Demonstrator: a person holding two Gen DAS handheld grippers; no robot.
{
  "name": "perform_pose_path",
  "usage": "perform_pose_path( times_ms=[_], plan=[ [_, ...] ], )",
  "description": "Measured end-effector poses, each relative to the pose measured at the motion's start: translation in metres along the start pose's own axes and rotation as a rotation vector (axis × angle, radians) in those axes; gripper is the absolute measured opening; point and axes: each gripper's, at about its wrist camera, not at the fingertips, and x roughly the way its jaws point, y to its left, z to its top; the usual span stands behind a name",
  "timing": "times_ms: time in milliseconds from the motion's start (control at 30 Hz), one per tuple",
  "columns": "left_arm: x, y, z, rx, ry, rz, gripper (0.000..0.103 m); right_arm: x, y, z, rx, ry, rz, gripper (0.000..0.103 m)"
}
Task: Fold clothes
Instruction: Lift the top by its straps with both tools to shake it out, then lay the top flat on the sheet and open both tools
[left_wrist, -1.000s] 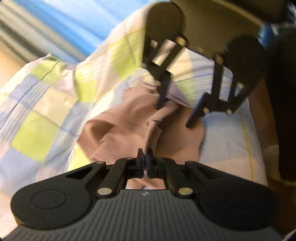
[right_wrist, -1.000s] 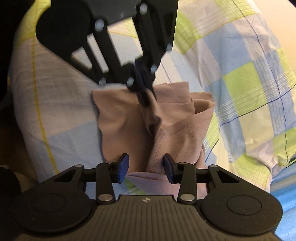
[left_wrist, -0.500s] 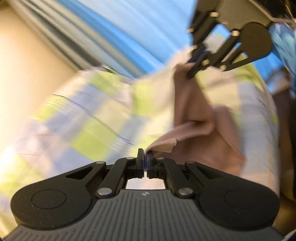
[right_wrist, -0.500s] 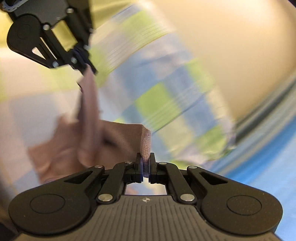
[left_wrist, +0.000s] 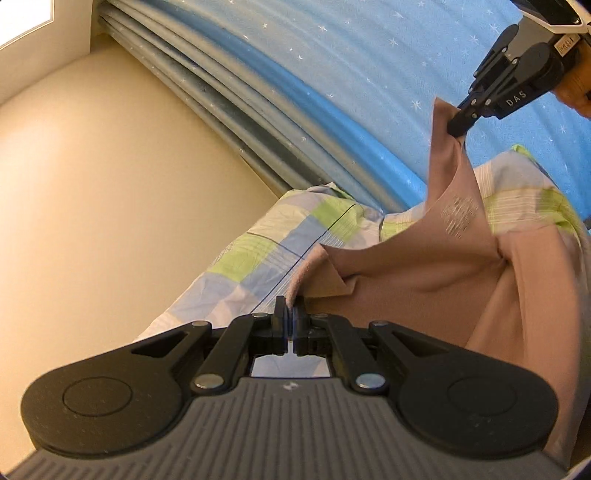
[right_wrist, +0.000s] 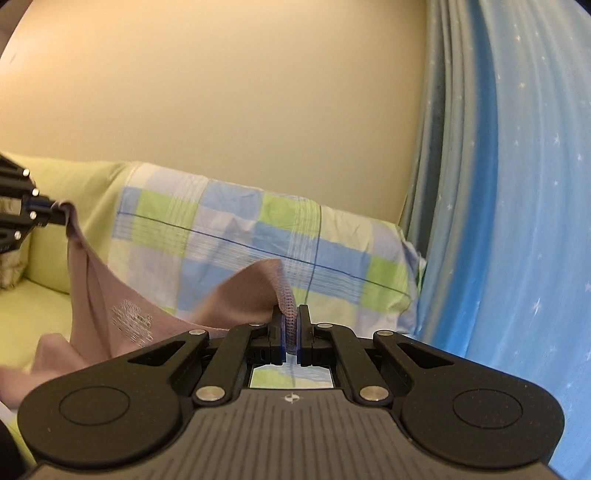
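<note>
Lifted up off the bed since a second ago, the brown shirt (left_wrist: 436, 273) is now held in the air between both grippers — before, it lay crumpled on the checked bedsheet (left_wrist: 266, 254). One edge of the shirt is pinched tight in the jaws of the left gripper (left_wrist: 289, 314), which are closed on the cloth. Another edge — a thick ribbed hem — is clamped in the jaws of the right gripper (right_wrist: 290, 325), also closed on it. In the left wrist view, the right gripper (left_wrist: 456, 129) is seen high up at the top right, held by a hand (left_wrist: 576, 88). The shirt (right_wrist: 122, 295) hangs down between the two grips, and a pale printed mark (right_wrist: 133, 321) is shown on its front. Behind it, a blue curtain (right_wrist: 517, 221) with small white stars and a cream wall (right_wrist: 221, 92) are seen.
</note>
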Motion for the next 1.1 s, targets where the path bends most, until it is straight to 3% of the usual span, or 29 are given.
perform_pose_path(
  times_ms=[333,500,667,833,900,933,967,1000,1067,1100],
  plan=[
    [-0.024,0.016,0.004,-0.012,0.001,0.061,0.001,-0.036,-0.016,0.014,0.087,-0.098,0.007,0.002],
    [0.006,0.032,0.006,-0.032,0.018,0.085,0.001,-0.003,-0.024,0.027,0.079,-0.125,0.001,0.002],
    [0.081,0.041,-0.008,-0.047,0.066,0.078,0.001,0.084,-0.034,0.023,0.041,-0.094,-0.003,0.002],
    [0.210,0.031,-0.048,-0.065,0.141,0.074,0.001,0.216,-0.052,-0.001,-0.002,-0.012,-0.031,0.003],
    [0.266,0.024,-0.076,-0.099,0.193,0.083,0.005,0.280,-0.056,-0.020,-0.004,0.037,-0.043,0.007],
    [0.293,0.020,-0.092,-0.129,0.229,0.067,0.015,0.313,-0.053,-0.034,0.005,0.086,-0.022,0.019],
    [0.317,0.014,-0.112,-0.159,0.275,0.052,0.047,0.346,-0.053,-0.049,0.024,0.156,0.007,0.037],
    [0.341,0.007,-0.134,-0.188,0.324,0.038,0.056,0.372,-0.055,-0.067,0.052,0.213,0.026,0.040],
    [0.368,-0.005,-0.171,-0.257,0.411,0.001,0.044,0.395,-0.060,-0.102,0.115,0.278,0.024,0.040],
    [0.371,-0.011,-0.186,-0.292,0.445,-0.012,0.043,0.395,-0.063,-0.117,0.148,0.287,0.036,0.039]
  ],
)
